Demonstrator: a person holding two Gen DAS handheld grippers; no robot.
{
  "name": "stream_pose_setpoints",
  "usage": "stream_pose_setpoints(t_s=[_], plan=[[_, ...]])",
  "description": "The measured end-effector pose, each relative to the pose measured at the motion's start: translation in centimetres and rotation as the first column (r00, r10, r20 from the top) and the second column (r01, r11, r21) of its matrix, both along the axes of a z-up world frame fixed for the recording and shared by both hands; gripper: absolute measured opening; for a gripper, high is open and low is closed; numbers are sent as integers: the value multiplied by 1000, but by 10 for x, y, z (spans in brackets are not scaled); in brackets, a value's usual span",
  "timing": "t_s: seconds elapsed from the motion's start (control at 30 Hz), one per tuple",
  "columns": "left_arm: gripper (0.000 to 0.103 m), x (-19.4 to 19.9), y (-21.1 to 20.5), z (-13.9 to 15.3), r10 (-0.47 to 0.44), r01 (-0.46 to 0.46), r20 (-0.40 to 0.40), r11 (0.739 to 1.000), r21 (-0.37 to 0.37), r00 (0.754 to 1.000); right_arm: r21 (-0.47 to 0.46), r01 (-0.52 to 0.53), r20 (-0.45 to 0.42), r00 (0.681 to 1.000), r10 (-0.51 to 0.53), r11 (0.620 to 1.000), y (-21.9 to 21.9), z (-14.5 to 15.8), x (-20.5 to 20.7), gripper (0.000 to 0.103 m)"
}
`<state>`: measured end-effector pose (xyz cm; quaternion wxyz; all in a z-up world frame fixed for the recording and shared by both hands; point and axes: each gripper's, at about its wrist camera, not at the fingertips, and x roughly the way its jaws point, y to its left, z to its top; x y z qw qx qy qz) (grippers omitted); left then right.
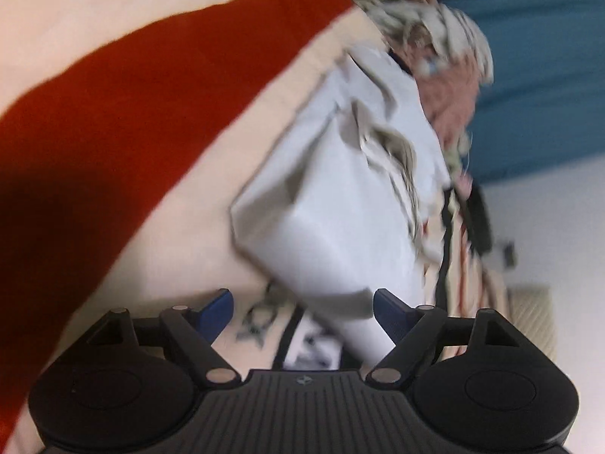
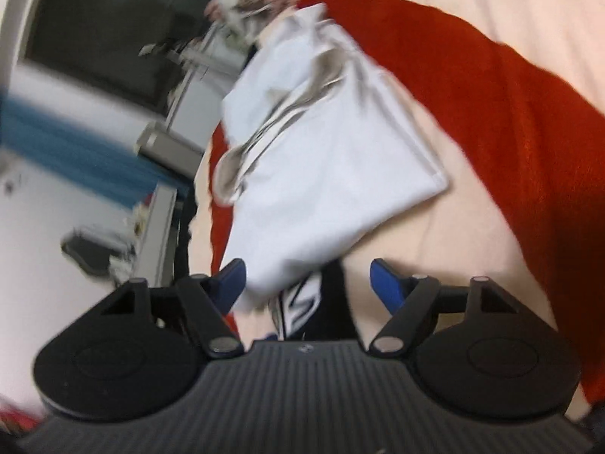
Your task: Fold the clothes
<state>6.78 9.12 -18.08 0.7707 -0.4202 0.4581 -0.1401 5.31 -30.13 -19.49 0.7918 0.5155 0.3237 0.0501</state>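
Left wrist view. Item: left gripper, blue-tipped fingers spread wide, pinching nothing. Item: white garment, lying on a cream bedspread crossed by a broad red stripe; it looks partly folded, with rumpled creases along its far side. Its near end runs down between the fingers, close by the one on the right; whether cloth touches that pad, blur hides. Item: a heap of mixed clothes beyond the garment. Item: dark-printed fabric just ahead of the gripper body.

Right wrist view. Item: right gripper, fingers likewise wide apart, nothing between them held. The white garment lies ahead and slightly left, one squared corner pointing right, its near end just beside the left-hand finger. Black-and-white printed cloth sits in the gap.

Risks, by my judgement: closing here could catch the printed cloth along with the white, or nip a single layer and drag the fold open. The heavy smear in both views suggests fast motion, which could overshoot the edge.

Pose: both tools tilted, held low over the bed, pointed along the garment from its near end.
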Motion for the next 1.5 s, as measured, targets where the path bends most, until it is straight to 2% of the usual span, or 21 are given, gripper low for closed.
stream_pose_setpoints(t_s=[0.03, 0.07, 0.1, 0.17, 0.23, 0.27, 0.4, 0.47, 0.7, 0.83, 0.93, 1.07, 1.23, 1.3, 1.43, 1.5], plan=[[72, 4, 2, -1, 23, -23, 8, 999, -28, 1000, 35, 36, -5, 999, -36, 999, -5, -7, 3, 68], [57, 6, 3, -1, 37, -36, 25, 999, -37, 999, 47, 65, -5, 998, -65, 997, -9, -10, 6, 60], [52, 9, 4, -1, 45, -44, 36, 998, -40, 998, 56, 93, -4, 996, -93, 994, -13, -13, 9, 50], [30, 9, 5, -1, 56, -53, 51, 997, -50, 997, 30, 119, 4, 993, -119, 992, -17, -14, 12, 37], [15, 9, 7, -1, 67, -63, 66, 996, -61, 996, 0, 128, 8, 992, -128, 992, -19, -12, 14, 24], [12, 8, 7, 1, 70, -65, 80, 996, -63, 994, -6, 127, 17, 992, -126, 992, -19, -11, 14, 18], [9, -2, 11, 17, 86, -76, 158, 995, -69, 984, -25, 121, 106, 987, -118, 992, -18, 7, 5, 12], [8, -18, 16, 30, 85, -69, 207, 994, -81, 975, -24, 116, 165, 980, -110, 993, -17, 20, -5, 11], [8, -80, 31, 72, 75, -33, 356, 992, -121, 931, -109, 92, 295, 954, -57, 990, -8, 67, -55, 10], [8, -137, 40, 82, 59, -9, 399, 992, -126, 915, -113, 99, 356, 933, -52, 989, -5, 84, -110, 10], [8, -180, 48, 84, 57, 2, 414, 990, -140, 908, -102, 103, 383, 922, -57, 989, 0, 85, -152, 10], [8, -208, 52, 81, 53, 16, 415, 987, -161, 908, -116, 118, 386, 920, -65, 986, 6, 80, -186, 10], [8, -183, 44, 90, 43, 25, 391, 986, -168, 919, -102, 156, 360, 926, -110, 982, 1, 88, -163, 10], [8, -153, 35, 99, 44, 10, 355, 989, -149, 934, -87, 166, 314, 940, -131, 982, -2, 97, -138, 10], [8, -55, 14, 112, 81, -38, 249, 984, -173, 965, -51, 185, 230, 958, -169, 981, -15, 118, -58, 10], [8, -2, 3, 113, 98, -62, 220, 984, -164, 971, -68, 191, 194, 965, -175, 979, -19, 123, -12, 10]])
